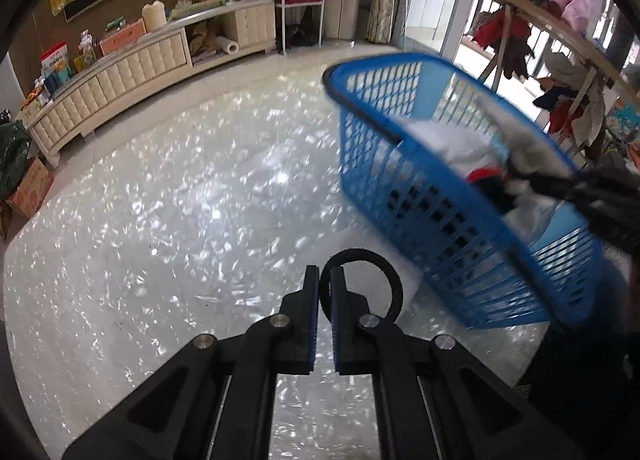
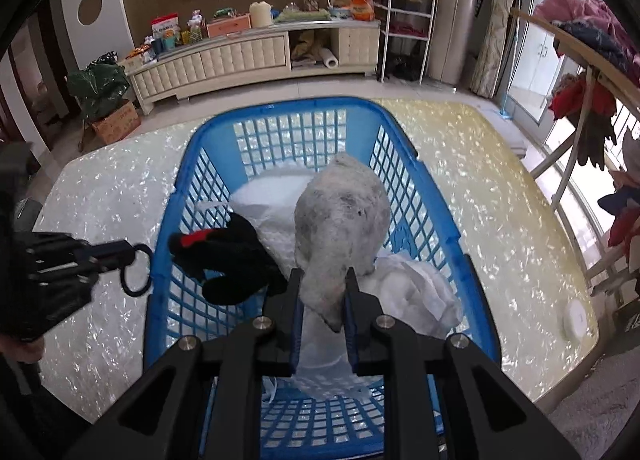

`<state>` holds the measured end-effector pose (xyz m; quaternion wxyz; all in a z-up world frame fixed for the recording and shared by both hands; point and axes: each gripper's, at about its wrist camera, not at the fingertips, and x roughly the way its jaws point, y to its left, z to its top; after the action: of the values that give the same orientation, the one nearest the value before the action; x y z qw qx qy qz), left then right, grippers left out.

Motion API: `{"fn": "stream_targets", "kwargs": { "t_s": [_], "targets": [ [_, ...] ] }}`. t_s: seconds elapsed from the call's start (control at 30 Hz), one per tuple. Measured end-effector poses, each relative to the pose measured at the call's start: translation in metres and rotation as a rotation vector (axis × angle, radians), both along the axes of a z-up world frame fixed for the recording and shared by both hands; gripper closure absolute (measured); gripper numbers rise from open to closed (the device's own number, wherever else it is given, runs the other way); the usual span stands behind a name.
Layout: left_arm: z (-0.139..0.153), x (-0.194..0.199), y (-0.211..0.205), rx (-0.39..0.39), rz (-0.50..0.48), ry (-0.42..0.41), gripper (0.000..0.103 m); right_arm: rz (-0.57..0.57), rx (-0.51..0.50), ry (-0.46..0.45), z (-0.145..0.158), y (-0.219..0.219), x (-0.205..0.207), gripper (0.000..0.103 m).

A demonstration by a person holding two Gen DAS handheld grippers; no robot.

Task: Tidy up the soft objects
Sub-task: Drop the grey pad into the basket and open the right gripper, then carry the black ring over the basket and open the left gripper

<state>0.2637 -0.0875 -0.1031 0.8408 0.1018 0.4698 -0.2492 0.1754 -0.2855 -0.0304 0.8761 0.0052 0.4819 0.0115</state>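
Observation:
My left gripper (image 1: 325, 276) is shut on a black elastic ring (image 1: 362, 284), held above the shiny table (image 1: 160, 219), left of the blue lattice basket (image 1: 384, 179). From the right wrist view the same ring (image 2: 136, 270) hangs beside the basket's left wall (image 2: 168, 260). My right gripper (image 2: 323, 280) is shut on a grey fluffy soft object (image 2: 344, 215), which hangs over the basket's inside. White cloths (image 2: 412, 296) and a black and red soft item (image 2: 228, 256) lie in the basket. The right gripper (image 1: 580, 187) looks blurred in the left wrist view.
A small white round disc (image 2: 576, 324) lies near the table's right corner. A cream cabinet (image 2: 240, 55) crowded with items runs along the far wall, a white wire shelf (image 2: 404, 27) beside it. A rack of hanging clothes (image 2: 588, 127) stands on the right.

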Motion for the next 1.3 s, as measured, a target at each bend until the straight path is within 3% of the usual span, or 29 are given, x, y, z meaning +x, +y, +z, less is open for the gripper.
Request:
{"fn": "stream_targets", "kwargs": {
  "t_s": [0.33, 0.53, 0.7, 0.83, 0.97, 1.3],
  "targets": [
    [0.036, -0.022, -0.009, -0.049, 0.004, -0.067, 0.099, 0.019, 0.005, 0.029, -0.003, 0.005, -0.005, 0.078],
    [0.046, -0.031, -0.017, -0.043, -0.002, -0.097, 0.099, 0.026, 0.027, 0.017, 0.001, 0.005, -0.011, 0.059],
    [0.054, -0.039, -0.024, -0.030, -0.010, -0.129, 0.099, 0.013, 0.029, -0.024, 0.013, -0.002, -0.018, 0.030],
    [0.065, -0.046, -0.033, -0.032, -0.025, -0.150, 0.099, 0.003, 0.059, -0.046, 0.021, -0.012, -0.024, 0.020],
    [0.071, -0.050, -0.045, -0.034, -0.047, -0.163, 0.099, 0.004, 0.073, -0.078, 0.030, -0.019, -0.032, 0.003],
    [0.081, -0.055, -0.075, -0.017, -0.099, -0.185, 0.099, 0.002, 0.098, -0.181, 0.046, -0.041, -0.052, 0.001]
  ]
}}
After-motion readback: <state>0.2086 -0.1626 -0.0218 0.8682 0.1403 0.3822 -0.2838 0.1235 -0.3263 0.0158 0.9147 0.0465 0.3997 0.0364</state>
